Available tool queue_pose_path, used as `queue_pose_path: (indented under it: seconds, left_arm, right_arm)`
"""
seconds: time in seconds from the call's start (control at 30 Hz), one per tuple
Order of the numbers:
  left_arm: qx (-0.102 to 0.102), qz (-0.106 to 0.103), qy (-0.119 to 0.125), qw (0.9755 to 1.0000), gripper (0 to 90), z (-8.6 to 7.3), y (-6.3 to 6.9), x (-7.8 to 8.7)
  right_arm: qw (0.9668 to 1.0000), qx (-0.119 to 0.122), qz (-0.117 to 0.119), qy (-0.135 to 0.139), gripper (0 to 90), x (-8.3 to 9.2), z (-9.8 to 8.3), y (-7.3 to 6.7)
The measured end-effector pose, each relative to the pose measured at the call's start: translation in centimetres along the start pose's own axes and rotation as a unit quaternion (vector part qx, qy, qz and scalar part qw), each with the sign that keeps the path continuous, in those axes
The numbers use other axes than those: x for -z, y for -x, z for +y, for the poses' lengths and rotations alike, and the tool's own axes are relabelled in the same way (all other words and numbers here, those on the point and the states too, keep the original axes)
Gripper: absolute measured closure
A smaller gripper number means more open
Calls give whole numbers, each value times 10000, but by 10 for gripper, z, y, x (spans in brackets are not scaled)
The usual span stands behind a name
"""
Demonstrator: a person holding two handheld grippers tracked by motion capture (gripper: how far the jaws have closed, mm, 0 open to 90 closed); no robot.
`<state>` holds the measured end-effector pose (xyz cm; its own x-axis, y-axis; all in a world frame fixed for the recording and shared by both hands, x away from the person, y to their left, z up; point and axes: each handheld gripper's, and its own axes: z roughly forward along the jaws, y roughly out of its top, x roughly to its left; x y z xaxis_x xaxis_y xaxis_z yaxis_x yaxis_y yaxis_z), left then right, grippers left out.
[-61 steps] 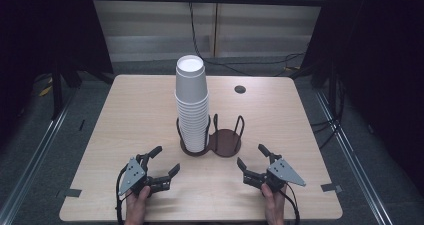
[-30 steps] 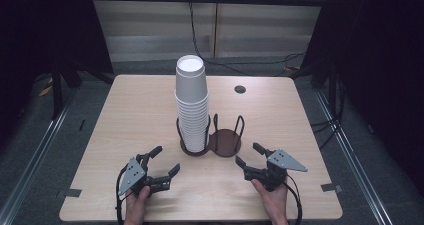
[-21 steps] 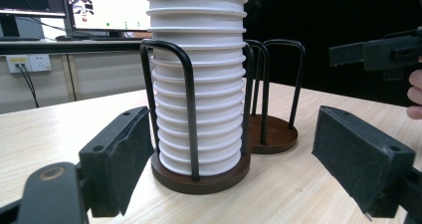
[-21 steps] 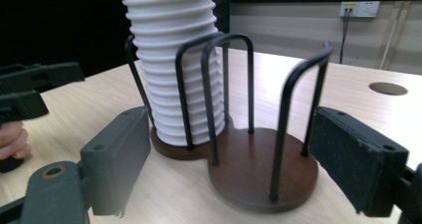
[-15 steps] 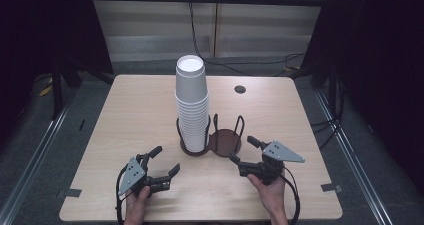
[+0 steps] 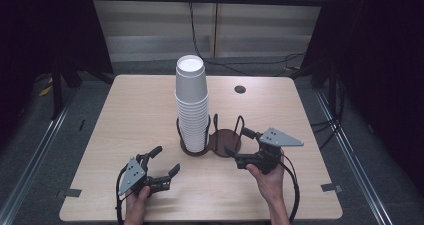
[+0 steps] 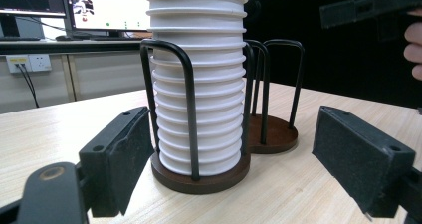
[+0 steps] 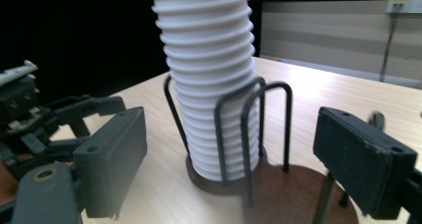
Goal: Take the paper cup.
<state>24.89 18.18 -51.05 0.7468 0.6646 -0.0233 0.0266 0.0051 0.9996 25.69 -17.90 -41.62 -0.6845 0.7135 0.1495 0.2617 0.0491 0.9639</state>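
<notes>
A tall stack of white paper cups (image 6: 192,105) stands in the left ring of a dark two-ring wire holder (image 6: 226,140); its right ring is bare. My left gripper (image 6: 167,159) rests on the table in front of the stack and to its left, open, with nothing between its pads (image 7: 124,159). The stack (image 7: 199,84) rises straight ahead of it. My right gripper (image 6: 236,142) hovers open just right of the bare ring, off the table, nothing between its jaws. Along it I see the stack (image 8: 209,74), the bare brown disc (image 8: 298,194) and the left gripper (image 8: 84,122) beyond.
The light wooden table (image 6: 140,110) has a small dark round hole (image 6: 240,89) at the back right. Black tape marks sit by its front corners. Monitors (image 7: 104,5) stand on a desk beyond the table. Dark curtains flank both sides.
My right gripper has risen off the table and moved up to the holder's bare ring. The left gripper and the cups have stayed put.
</notes>
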Motion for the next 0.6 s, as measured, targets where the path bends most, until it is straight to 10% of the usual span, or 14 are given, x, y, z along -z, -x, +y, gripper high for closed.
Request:
queue_pose_path:
  seconds: [0.6]
  left_arm:
    - [-1, 3, -3, 10000, 156, 0, 0, 0]
  right_arm:
    - [9975, 192, 674, -54, 152, -18, 54, 1]
